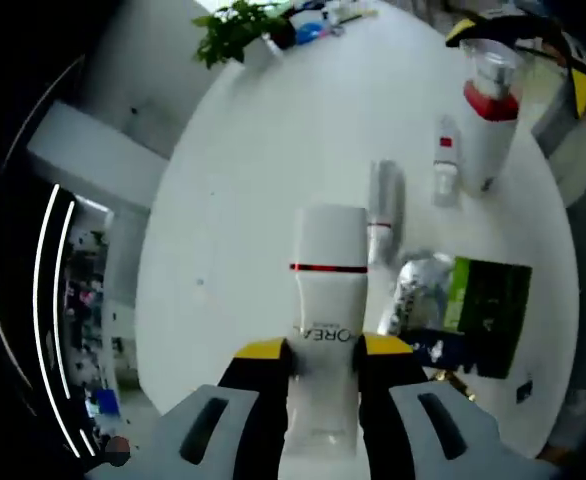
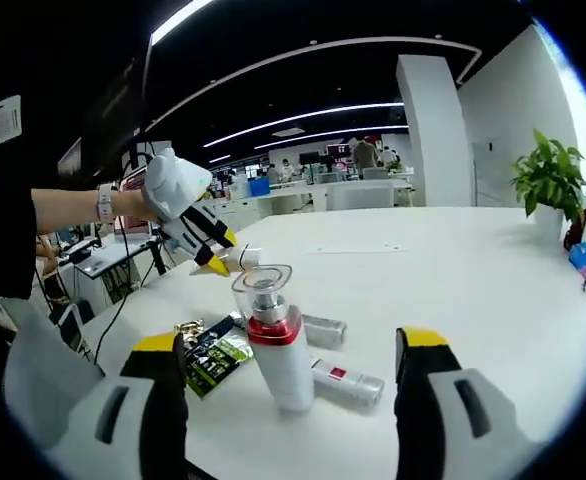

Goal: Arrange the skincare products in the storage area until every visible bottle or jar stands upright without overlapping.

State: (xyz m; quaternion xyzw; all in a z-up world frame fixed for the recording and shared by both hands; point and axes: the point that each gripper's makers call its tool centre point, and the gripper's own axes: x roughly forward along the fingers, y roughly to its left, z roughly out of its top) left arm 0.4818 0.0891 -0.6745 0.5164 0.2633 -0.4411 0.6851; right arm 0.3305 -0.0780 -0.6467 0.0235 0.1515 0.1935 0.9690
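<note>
The left gripper (image 1: 322,352) has its two jaws squeezed on a white tube (image 1: 325,300), and the right gripper (image 2: 291,352) has its jaws spread wide, holding nothing.

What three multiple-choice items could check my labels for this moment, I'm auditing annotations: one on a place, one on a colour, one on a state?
1. Where is the white tube?
A. Between the left gripper's fingers
B. Inside a drawer
C. On the floor

2. What colour is the upright bottle's collar?
A. Blue
B. Red
C. Green

3. How are the two small bottles beside it?
A. Upright
B. Stacked
C. Lying on their sides

Answers: 1 A, the fingers flank and hold it; 2 B, a red ring sits under the clear cap; 3 C, both rest lengthwise on the table.
</note>
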